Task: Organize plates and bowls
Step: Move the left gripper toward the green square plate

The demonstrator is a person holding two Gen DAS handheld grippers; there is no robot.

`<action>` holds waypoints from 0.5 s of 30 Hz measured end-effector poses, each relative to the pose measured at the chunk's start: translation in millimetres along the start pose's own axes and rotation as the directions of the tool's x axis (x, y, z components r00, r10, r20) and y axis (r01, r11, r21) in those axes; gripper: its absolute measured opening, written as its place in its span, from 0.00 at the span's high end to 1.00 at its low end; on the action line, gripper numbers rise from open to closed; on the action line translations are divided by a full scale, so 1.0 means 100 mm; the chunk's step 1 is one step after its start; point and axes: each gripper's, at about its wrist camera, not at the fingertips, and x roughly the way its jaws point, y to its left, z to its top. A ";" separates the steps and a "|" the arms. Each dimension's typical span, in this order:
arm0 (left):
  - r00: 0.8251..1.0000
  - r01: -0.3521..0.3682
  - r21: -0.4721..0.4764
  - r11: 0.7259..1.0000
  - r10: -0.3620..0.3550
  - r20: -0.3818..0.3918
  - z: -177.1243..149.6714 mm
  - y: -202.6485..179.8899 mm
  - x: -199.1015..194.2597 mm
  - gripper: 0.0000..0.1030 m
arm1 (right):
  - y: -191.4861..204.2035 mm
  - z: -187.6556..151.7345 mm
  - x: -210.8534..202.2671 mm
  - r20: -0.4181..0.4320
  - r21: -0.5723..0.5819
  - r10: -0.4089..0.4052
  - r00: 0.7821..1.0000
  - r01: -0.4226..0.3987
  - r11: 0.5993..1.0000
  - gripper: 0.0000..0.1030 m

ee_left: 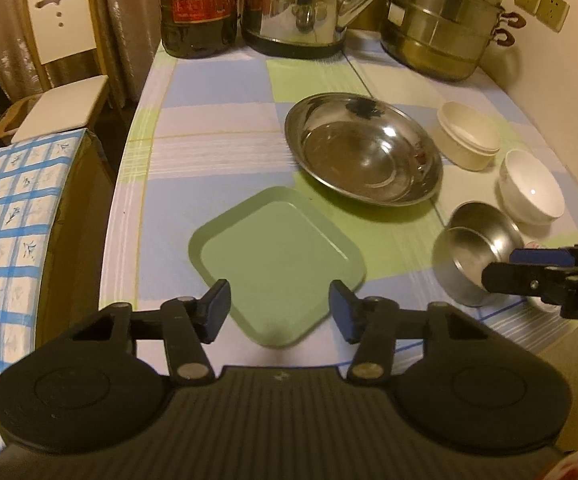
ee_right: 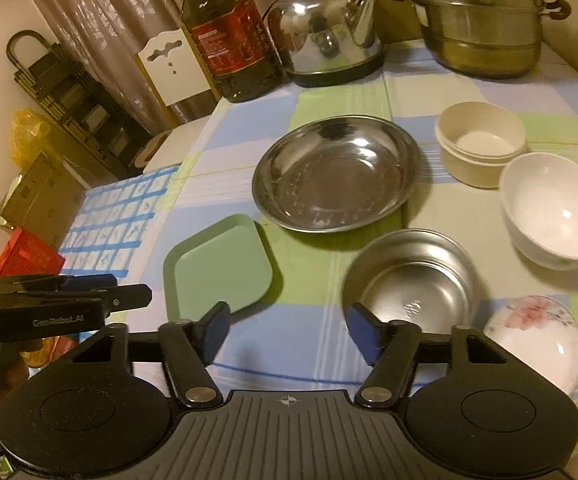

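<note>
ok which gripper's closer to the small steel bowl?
Right. The right gripper is open just short of the small steel bowl, one finger at its rim. The left gripper is open over the green plate, off to the bowl's left.

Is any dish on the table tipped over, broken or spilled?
Nothing looks broken or spilled. One oddity: the floral bowl at the near edge seems to lie upside down, while the white bowl, steel bowl and steel plate sit upright. The green square plate lies flat.

Pale green square plastic plate point(ee_left: 277, 264) at six o'clock on the blue, green and lilac checked tablecloth point(ee_left: 217, 120); pink-blossomed white ceramic bowl point(ee_right: 537, 344) at four o'clock.
</note>
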 end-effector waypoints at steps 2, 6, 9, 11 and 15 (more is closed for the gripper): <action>1.000 0.008 0.013 1.000 -0.008 -0.014 0.04 0.09 0.08 0.56 | 0.06 0.02 0.10 -0.007 -0.003 -0.005 1.000 0.005 1.000 0.41; 0.999 0.031 0.031 0.999 -0.030 -0.035 0.08 0.24 0.22 0.60 | 0.18 0.07 0.30 -0.020 0.000 -0.014 1.000 0.014 1.000 0.45; 0.998 0.041 0.045 0.998 -0.039 -0.045 0.09 0.35 0.34 0.63 | 0.27 0.10 0.45 -0.024 0.000 -0.025 0.999 0.025 1.000 0.48; 0.998 0.048 0.053 0.997 -0.045 -0.054 0.10 0.44 0.43 0.67 | 0.32 0.11 0.57 -0.032 0.004 -0.037 0.999 0.037 0.999 0.49; 0.996 0.048 0.064 0.997 -0.043 -0.074 0.11 0.58 0.59 0.73 | 0.39 0.12 0.80 -0.043 0.022 -0.068 0.997 0.069 0.997 0.54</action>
